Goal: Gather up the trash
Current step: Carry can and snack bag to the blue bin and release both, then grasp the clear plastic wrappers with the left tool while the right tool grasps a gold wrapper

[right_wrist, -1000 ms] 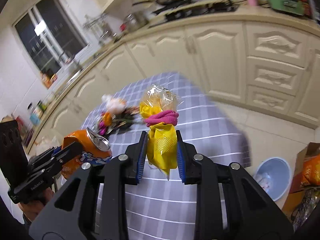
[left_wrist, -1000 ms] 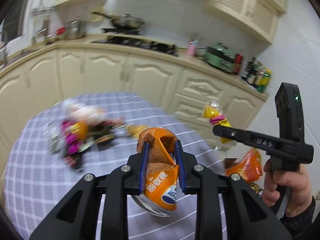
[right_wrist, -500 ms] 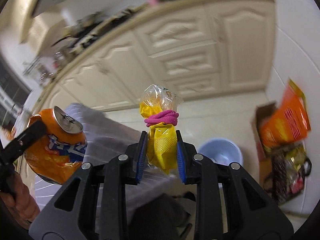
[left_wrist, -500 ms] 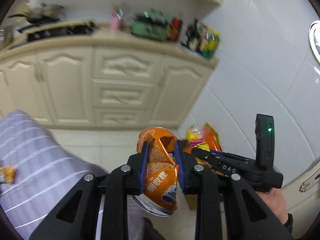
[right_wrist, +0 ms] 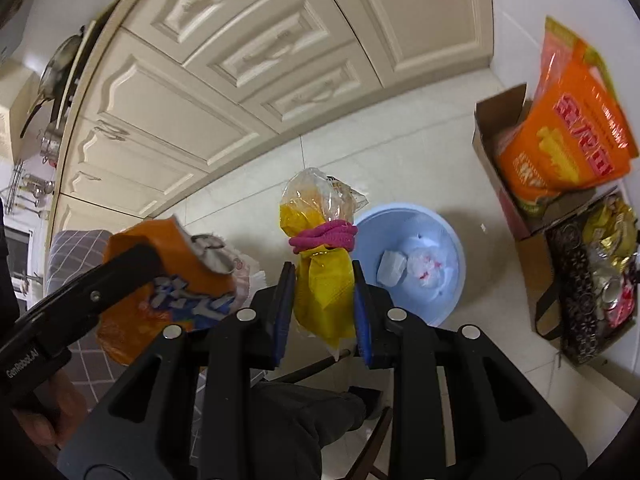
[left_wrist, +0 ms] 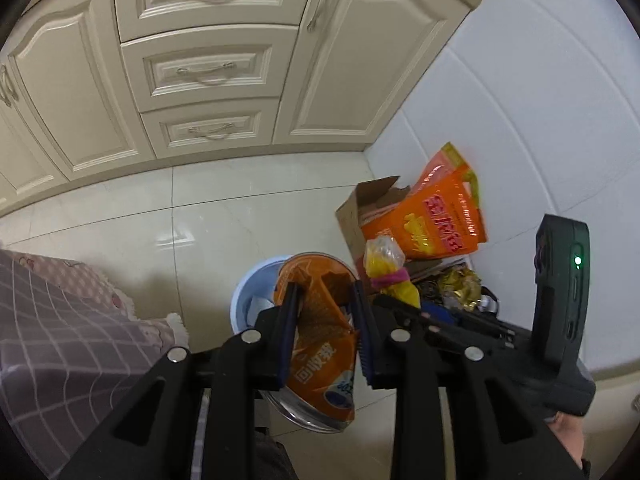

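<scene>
Orange crushed can point(left_wrist: 320, 344) between left gripper point(left_wrist: 325, 332) fingers, jaws opening; yellow bag point(right_wrist: 322, 280) between right gripper point(right_wrist: 322, 312) fingers, jaws opening. Both now above blue bin point(right_wrist: 444, 240) on floor; a second ago over checked bench point(left_wrist: 60, 340)

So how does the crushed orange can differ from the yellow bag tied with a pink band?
The orange can is dented metal with printed lettering; the yellow bag is soft plastic, clear at its top. The can sits between the left hand-held gripper's opening jaws, the bag between the right hand-held gripper's. Both hang above the floor near the blue bin.
</scene>
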`<state>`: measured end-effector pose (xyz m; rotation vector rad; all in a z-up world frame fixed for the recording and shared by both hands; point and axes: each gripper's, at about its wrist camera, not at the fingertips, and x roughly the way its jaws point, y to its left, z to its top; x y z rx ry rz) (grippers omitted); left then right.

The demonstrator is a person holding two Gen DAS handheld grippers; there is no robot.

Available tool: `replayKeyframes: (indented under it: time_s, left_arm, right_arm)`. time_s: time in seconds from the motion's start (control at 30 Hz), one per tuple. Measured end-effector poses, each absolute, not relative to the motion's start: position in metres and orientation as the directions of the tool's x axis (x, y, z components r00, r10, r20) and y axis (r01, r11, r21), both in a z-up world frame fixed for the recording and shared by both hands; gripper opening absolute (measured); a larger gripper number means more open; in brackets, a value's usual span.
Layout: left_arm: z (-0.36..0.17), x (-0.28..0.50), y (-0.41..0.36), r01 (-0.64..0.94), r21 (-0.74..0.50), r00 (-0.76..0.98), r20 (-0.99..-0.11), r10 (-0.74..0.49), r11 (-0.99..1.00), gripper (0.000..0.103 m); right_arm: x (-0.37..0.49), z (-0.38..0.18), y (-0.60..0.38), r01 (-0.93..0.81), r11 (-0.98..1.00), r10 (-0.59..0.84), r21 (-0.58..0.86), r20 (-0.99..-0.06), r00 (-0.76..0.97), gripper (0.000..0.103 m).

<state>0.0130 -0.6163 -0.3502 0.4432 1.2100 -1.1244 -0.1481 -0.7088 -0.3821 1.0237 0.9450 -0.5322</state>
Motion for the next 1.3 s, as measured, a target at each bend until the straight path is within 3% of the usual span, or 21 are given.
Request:
replayKeyframes:
  time_s: [0.03,0.1,0.23,0.67,1.03,1.3]
  left_arm:
    - [-0.354,0.014,-0.620,0.855,-0.274,-0.065,-0.899,-0.433,0.440,0.053]
    - [-0.357,0.020,-0.621,0.836,-0.270,-0.049,-0.904,-0.426,0.478,0.077]
    - [-0.352,0.024,-0.618,0.841,-0.246,-0.019,-0.904,-0.427,0.483,0.082]
    - [-0.298,0.019,-0.561,0.851,-0.182,0.098,-0.867,-0.489,0.493,0.086]
    - [-0.205,0.014,-0.457,0.838,-0.152,0.250,-0.746,-0.617,0.524,0.089]
    - [-0.153,0.033,-0.357,0.769,-0.134,0.403,-0.657,-0.637,0.625,0.092]
  right_arm:
    - [-0.149,-0.387,-0.711,0.770,0.436,0.039,0.466,-0.865,0.501,0.064]
    - [-0.152,-0.390,-0.714,0.776,0.419,0.030,0.471,-0.861,0.507,0.087]
    - [-0.160,-0.396,-0.716,0.801,0.387,0.009,0.458,-0.870,0.493,0.096]
    - [-0.164,-0.346,-0.687,0.802,0.416,-0.074,0.429,-0.862,0.501,0.097]
    - [-0.131,-0.215,-0.617,0.676,0.586,-0.173,0.446,-0.746,0.643,0.097]
    - [-0.085,-0.141,-0.539,0.527,0.734,-0.142,0.429,-0.661,0.737,0.097]
